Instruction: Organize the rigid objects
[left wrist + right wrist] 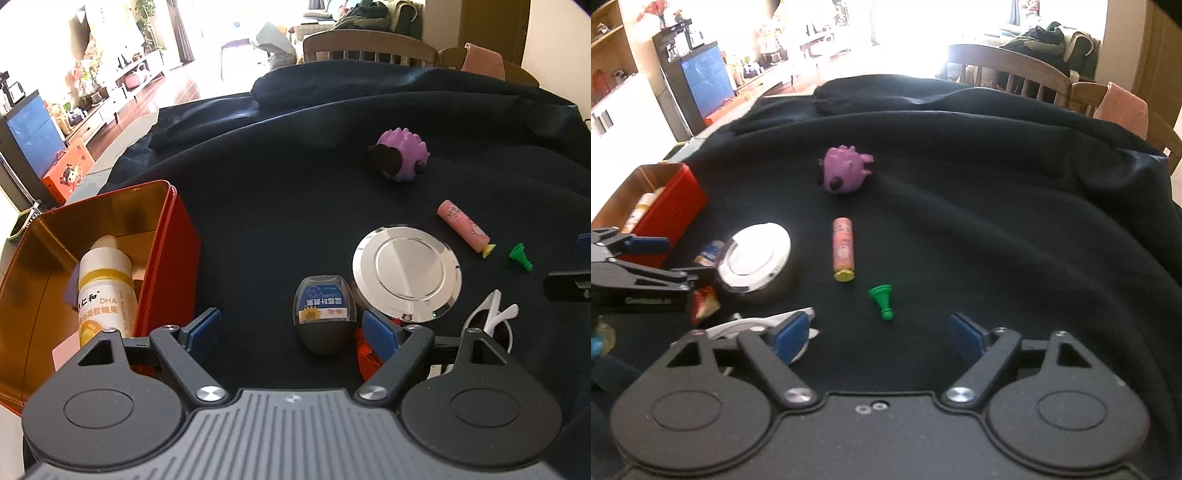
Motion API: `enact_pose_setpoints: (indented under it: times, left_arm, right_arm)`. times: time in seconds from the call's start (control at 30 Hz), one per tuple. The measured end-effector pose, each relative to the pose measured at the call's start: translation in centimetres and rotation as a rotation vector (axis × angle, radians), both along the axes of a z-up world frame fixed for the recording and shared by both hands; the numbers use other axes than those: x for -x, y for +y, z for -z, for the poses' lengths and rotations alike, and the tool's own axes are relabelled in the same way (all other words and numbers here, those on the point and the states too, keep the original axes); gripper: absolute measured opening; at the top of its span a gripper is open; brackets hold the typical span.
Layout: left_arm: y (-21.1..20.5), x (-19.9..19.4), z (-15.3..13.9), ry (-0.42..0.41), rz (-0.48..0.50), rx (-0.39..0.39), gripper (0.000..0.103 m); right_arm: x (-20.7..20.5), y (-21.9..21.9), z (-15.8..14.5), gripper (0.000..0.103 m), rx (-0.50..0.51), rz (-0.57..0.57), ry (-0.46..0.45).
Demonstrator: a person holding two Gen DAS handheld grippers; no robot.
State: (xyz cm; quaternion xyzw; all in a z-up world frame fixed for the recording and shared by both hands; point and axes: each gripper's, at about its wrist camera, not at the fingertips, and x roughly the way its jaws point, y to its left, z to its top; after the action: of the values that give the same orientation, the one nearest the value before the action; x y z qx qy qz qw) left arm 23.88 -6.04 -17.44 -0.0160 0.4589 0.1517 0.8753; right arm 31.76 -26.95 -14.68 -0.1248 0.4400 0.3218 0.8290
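Your workspace is a dark cloth (295,206) spread in folds across the table, with wooden chairs (1008,74) beyond its far edge. At the cloth's left side stands the open red tin (177,236), gold inside, and a white and yellow supplement bottle (105,288) lies slanted in it.

Next in size is the round chrome lid (406,269), flat on the cloth near the middle. Touching or just beside its left edge stands the small dark case with a blue label (325,314), and a red wrapper (703,302) lies close by, partly hidden. Far back sits the purple spiky toy (402,155), well apart from the rest. The pink tube (843,247) with a yellow tip lies right of the lid, and the green chess pawn (882,299) lies on its side just past that tip. White glasses (491,317) rest near you, right of the lid.

Your left gripper (291,328) has its jaws spread wide; the dark case sits in the gap between them, nearer the right pad, and neither pad presses on it. Your right gripper (879,336) also stands open over bare cloth, empty, with the pawn just ahead of its tips and its left pad overlapping the glasses in view.
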Motion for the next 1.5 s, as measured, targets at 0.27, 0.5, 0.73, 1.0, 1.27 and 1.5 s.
enact_pose_setpoints:
  times: [0.27, 0.5, 0.73, 1.0, 1.27, 1.5]
  left_arm:
    - [-0.3, -0.5, 0.4, 0.011, 0.005, -0.044, 0.08]
    - [-0.7, -0.9, 0.5, 0.011, 0.04, -0.041, 0.053]
    - [-0.7, -0.8, 0.4, 0.002, 0.065, -0.002, 0.038]
    - [-0.2, -0.8, 0.2, 0.005, 0.061, 0.028, 0.038]
    - [0.5, 0.3, -1.4, -0.016, 0.043, 0.078, 0.038]
    - [1.1, 2.2, -3.6, -0.04, 0.036, 0.107, 0.038]
  right_arm:
    - [-1.4, 1.3, 1.4, 0.055, 0.031, -0.004, 0.002]
    - [-1.8, 2.3, 2.3, 0.041, 0.057, -0.012, -0.01]
    - [-1.6, 2.8, 2.3, 0.021, 0.069, -0.032, -0.038]
    - [-1.4, 2.6, 2.0, 0.014, 0.049, -0.017, -0.048]
    - [0.8, 1.8, -1.0, 0.014, -0.005, -0.024, -0.067]
    - [3.4, 1.4, -3.4, 0.014, -0.062, -0.041, -0.047]
